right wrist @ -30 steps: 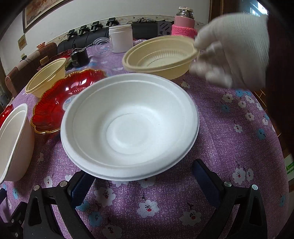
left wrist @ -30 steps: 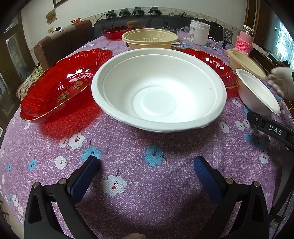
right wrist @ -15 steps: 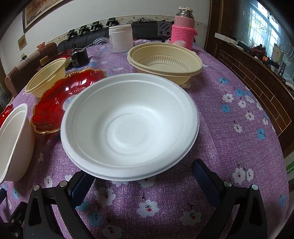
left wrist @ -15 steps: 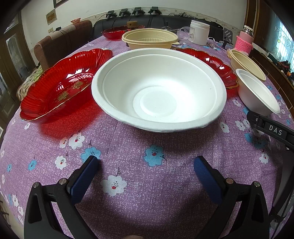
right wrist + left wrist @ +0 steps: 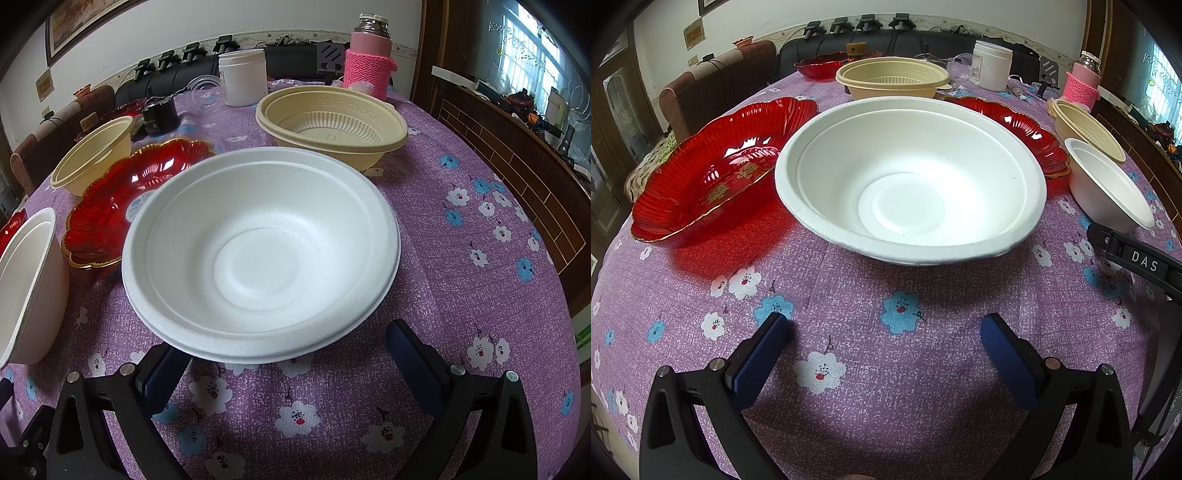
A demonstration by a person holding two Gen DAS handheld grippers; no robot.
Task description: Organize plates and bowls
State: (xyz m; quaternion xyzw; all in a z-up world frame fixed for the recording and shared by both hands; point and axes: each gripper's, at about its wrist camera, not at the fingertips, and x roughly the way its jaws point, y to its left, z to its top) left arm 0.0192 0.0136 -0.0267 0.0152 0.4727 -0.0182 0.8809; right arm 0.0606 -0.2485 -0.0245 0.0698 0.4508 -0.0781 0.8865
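Note:
A wide white foam bowl (image 5: 910,181) stands just ahead of my left gripper (image 5: 884,325), which is open and empty, its blue pads a short way back from the rim. A second white bowl (image 5: 262,251) sits in front of my right gripper (image 5: 286,350), also open, and its near rim overhangs the gap between the fingers. Red scalloped plates (image 5: 716,173) (image 5: 133,199) lie beside the bowls. Behind the right bowl sits a beige ribbed bowl (image 5: 332,125), upright on the cloth. Another beige bowl (image 5: 892,79) stands behind the left bowl.
The purple flowered tablecloth (image 5: 886,387) covers a round table. At the back stand a white jar (image 5: 242,77), a pink-sleeved flask (image 5: 369,62) and a small red bowl (image 5: 827,66). A black frame marked DAS (image 5: 1137,262) juts in at the right. A brown sofa (image 5: 713,96) lies beyond the left edge.
The gloved hand that held the beige bowl's rim at the right has withdrawn from view, leaving that bowl resting level on the table. Both grippers have stayed still.

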